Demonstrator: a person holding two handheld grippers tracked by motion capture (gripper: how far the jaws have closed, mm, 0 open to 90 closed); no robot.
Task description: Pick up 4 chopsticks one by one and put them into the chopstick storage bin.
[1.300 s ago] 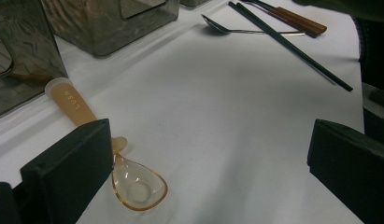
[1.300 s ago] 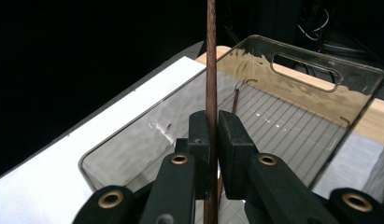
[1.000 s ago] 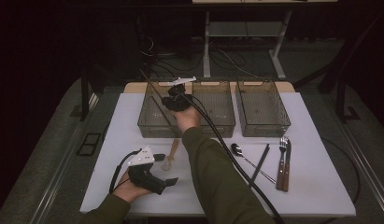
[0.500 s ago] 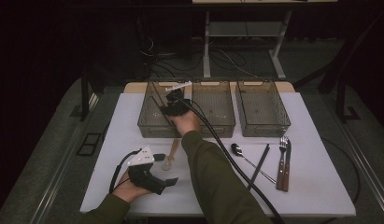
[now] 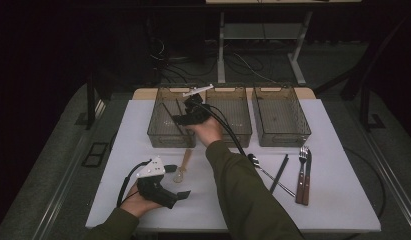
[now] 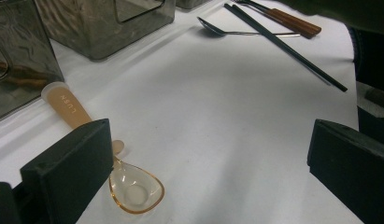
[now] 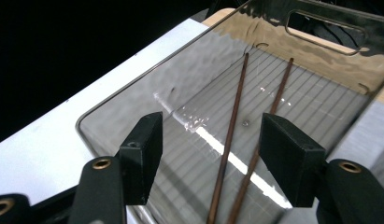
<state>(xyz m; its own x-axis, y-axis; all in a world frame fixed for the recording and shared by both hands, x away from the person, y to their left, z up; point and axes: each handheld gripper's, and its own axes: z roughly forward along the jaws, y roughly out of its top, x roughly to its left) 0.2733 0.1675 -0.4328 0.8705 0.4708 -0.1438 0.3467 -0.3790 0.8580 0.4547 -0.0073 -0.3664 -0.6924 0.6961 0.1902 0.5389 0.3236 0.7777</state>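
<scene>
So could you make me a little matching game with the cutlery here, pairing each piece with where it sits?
Things:
1. brown chopsticks
2. amber plastic spoon
3. metal spoon
4. fork

Places:
A. on the white table, far right, beside a wooden-handled knife
B. lying inside the left bin
C. on the table near the left tool
D. on the table beside a dark chopstick, right of the sleeve

Pairs: 1-B, 2-C, 3-D, 4-A
</scene>
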